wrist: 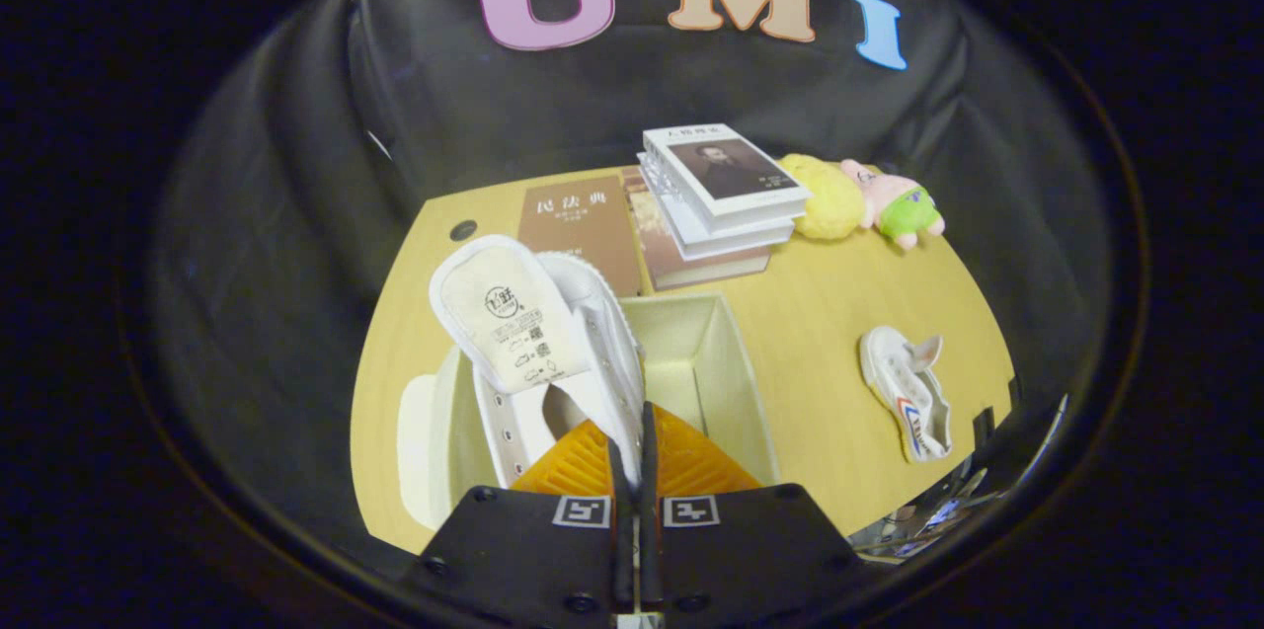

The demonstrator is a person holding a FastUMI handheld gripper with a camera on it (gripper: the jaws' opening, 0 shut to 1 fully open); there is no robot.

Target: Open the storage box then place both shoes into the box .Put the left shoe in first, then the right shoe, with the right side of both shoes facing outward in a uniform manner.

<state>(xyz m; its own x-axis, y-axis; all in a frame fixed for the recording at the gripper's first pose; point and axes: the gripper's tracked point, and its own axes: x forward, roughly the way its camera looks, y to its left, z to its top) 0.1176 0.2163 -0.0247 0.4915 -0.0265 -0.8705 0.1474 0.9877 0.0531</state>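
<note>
The gripper [637,456] points forward and slightly downward over the near end of the open white rectangular storage box [731,362], its black body filling the foreground with two square black-and-white markers on its top face. The two orange ribbed fingers [691,466] stand almost together, with only a narrow slit between them, and pinch the white canvas side wall of a high-top shoe [553,343]. The gripper is thus closed on that shoe.

The held shoe hangs at the left half of the box, tongue raised toward the camera (its printed label cannot be made out in detail). Eyelets run along the flap below the tongue. Its sole and toe are hidden behind the tongue and the fingers, so which foot it belongs to cannot be told, nor whether it touches the box floor.

The box stands on the pale yellow wooden tabletop [839,313], its right inner wall and far inner wall bare. A white rounded part, seemingly the box lid [420,451], lies against the box's left side, partly cut off by the gripper body.

The second white canvas shoe [908,392], with red and blue stripes on its sole edge, lies on its side on the tabletop, well apart to the right of the box.

Beyond the box are a brown book [578,229] lying flat, a stack of white books [721,190], a yellow plush toy [825,199] and a pink-and-green plush toy [899,204].
</note>
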